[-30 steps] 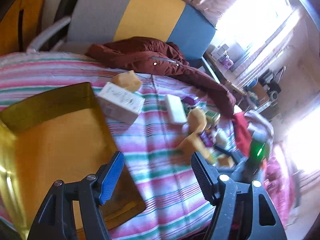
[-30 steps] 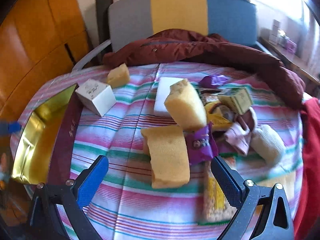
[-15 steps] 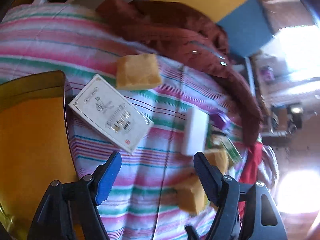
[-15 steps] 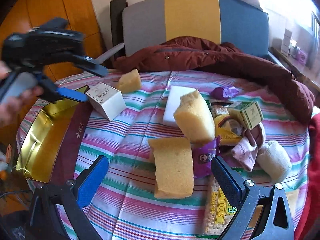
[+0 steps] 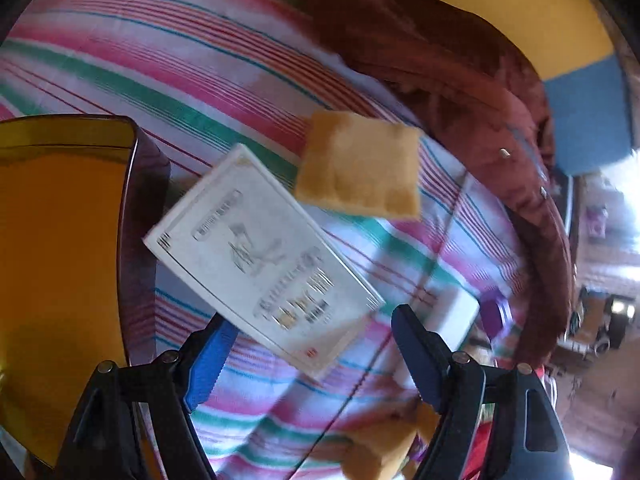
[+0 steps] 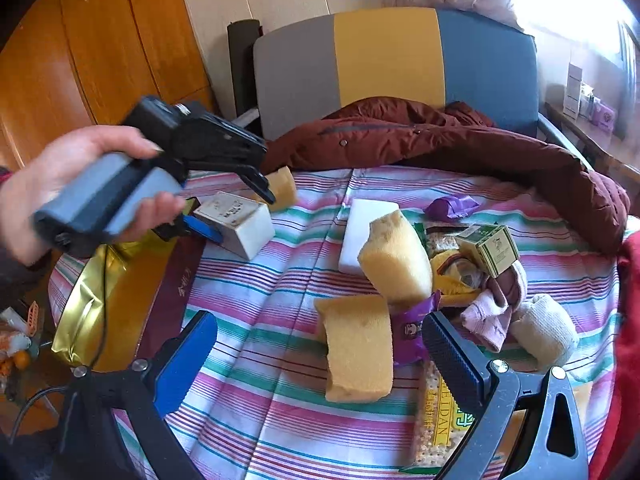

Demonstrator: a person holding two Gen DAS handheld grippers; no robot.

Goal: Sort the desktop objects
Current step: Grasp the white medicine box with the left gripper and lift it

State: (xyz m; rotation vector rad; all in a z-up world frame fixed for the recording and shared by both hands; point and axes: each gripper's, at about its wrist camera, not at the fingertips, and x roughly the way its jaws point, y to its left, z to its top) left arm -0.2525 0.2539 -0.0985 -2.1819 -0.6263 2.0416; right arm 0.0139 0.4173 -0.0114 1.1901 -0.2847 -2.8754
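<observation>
Near the table's left edge, beside the gold tray, the left gripper hovers with fingers spread over the white carton; next it must straddle and close. The right gripper waits open above a yellow sponge.

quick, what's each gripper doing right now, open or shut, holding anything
Left gripper: open, holding nothing, jaws either side of the white box.
Right gripper: open, holding nothing, above the yellow sponge.

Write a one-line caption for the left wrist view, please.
Open left gripper hovers over a white box beside a gold tray and a yellow sponge.
</observation>
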